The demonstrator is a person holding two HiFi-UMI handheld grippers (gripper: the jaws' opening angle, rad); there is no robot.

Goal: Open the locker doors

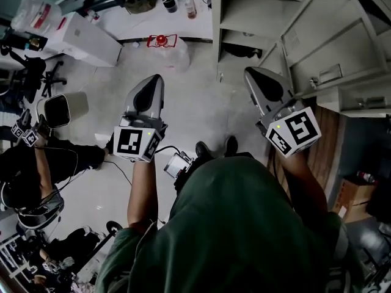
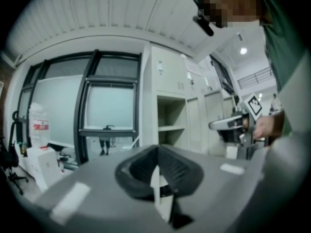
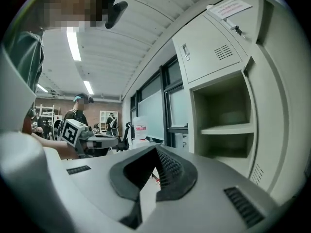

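The grey metal lockers [image 1: 256,17] stand at the upper right of the head view. One compartment [image 1: 241,26] shows bare shelves, and a door [image 1: 333,41] with a handle hangs swung out toward me. My left gripper [image 1: 157,78] is held in the air to the left of the lockers, shut, with nothing in it. My right gripper [image 1: 249,72] hovers close to the open compartment, also shut and empty. In the left gripper view the jaws [image 2: 156,149] meet ahead of the open compartment [image 2: 171,127]. The right gripper view has its shut jaws [image 3: 156,149] beside an open compartment [image 3: 223,120], below a closed door [image 3: 211,55].
A white box [image 1: 85,38] and a red object [image 1: 160,40] lie on the floor ahead. Another person [image 1: 36,163] sits at the left near an office chair [image 1: 30,72]. A wooden panel [image 1: 317,145] and a cardboard box [image 1: 351,194] are at the right.
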